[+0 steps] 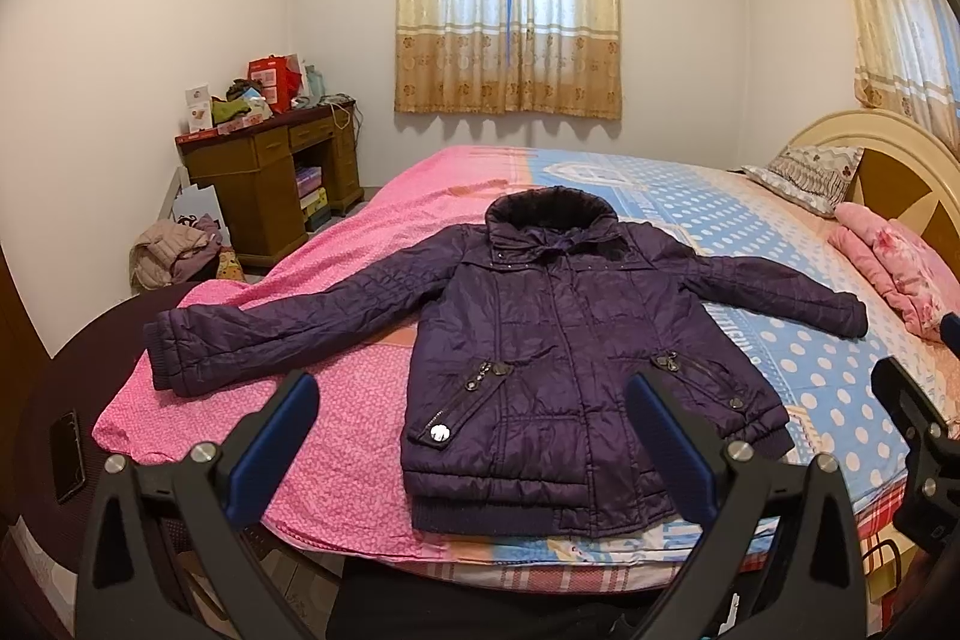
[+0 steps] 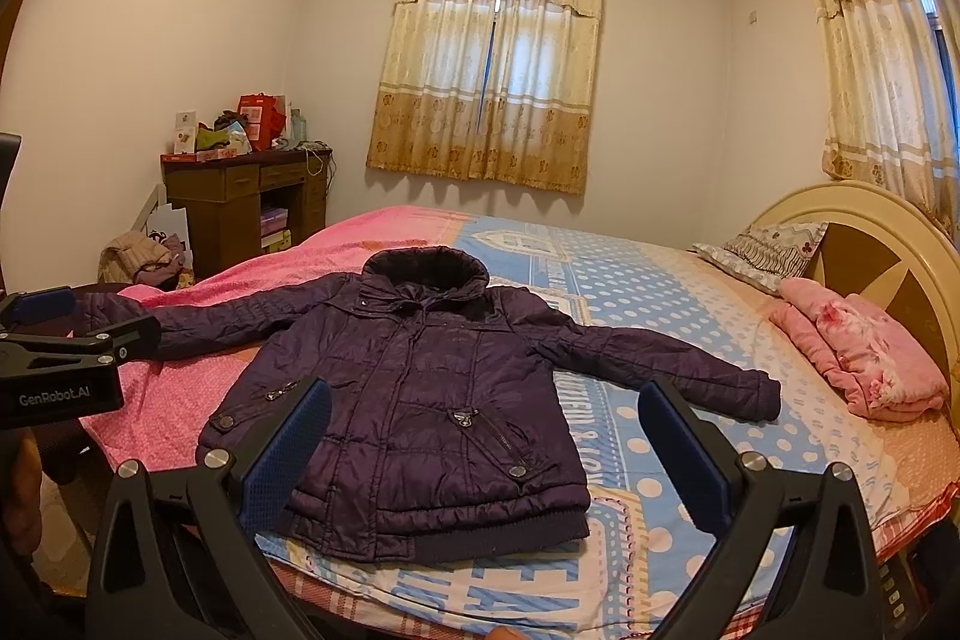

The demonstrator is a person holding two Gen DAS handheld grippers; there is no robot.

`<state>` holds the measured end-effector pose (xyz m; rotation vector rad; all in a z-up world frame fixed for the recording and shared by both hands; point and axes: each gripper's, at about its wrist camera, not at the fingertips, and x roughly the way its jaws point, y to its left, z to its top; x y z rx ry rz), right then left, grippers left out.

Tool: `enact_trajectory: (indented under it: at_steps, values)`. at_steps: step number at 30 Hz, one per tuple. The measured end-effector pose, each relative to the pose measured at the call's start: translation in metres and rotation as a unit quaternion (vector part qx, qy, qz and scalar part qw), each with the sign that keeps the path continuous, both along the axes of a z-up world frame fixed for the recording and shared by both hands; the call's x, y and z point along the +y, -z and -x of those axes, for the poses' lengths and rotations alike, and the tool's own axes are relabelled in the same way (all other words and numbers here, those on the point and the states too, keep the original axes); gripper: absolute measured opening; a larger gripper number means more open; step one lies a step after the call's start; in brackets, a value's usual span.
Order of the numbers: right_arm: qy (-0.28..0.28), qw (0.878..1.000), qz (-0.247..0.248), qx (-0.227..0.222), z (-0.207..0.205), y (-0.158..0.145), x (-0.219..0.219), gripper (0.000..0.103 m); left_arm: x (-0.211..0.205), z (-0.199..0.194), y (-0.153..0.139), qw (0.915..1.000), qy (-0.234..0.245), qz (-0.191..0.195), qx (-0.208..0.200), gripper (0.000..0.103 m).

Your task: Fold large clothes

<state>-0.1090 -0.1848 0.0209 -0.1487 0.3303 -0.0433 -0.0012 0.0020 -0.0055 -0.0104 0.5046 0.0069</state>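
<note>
Both of my grippers hang off the near edge of the bed, nothing in either one.

Left gripper: fingers spread wide, blue pads facing each other across a broad gap. Straight ahead of it, seen through that gap, lies the purple jacket, flat on its back, front zipped, collar away from me, hem toward me at the bed edge. Its lower left pocket sits between the fingertips in this view; I see no contact.

Right gripper: also spread wide, empty. The jacket is ahead and slightly left of it, hem nearest. Both sleeves stretch outward: one sleeve runs past the right fingertip over the blue dotted sheet, the other sleeve reaches left over the pink blanket.

Far right of the right gripper, near the headboard, a folded pink quilt and a patterned pillow. Far left, beyond the bed, a cluttered wooden desk stands against the wall. A dark phone lies at the left of the left gripper.
</note>
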Motion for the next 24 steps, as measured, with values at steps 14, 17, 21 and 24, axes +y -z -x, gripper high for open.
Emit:
enact_trajectory:
  at_steps: [14, 17, 21, 24]
  values:
    - [0.002, 1.0, 0.0, 0.002, -0.0006, 0.0021, 0.0013, 0.102, -0.0013, 0.0007, 0.0002, 1.0, 0.0, 0.0, 0.002, 0.103]
    - [0.001, 1.0, -0.001, 0.004, -0.0005, 0.0042, 0.0013, 0.102, -0.0012, 0.0012, 0.0002, 1.0, 0.0, 0.0, 0.002, 0.103]
    - [0.001, 1.0, -0.002, 0.004, -0.0012, 0.0052, 0.0006, 0.102, -0.0008, 0.0002, 0.0011, 1.0, 0.0, 0.0, 0.003, 0.103]
    - [0.0, 1.0, -0.002, 0.005, -0.0012, 0.006, 0.0007, 0.102, -0.0007, 0.0001, 0.001, 1.0, 0.0, 0.0, 0.003, 0.103]
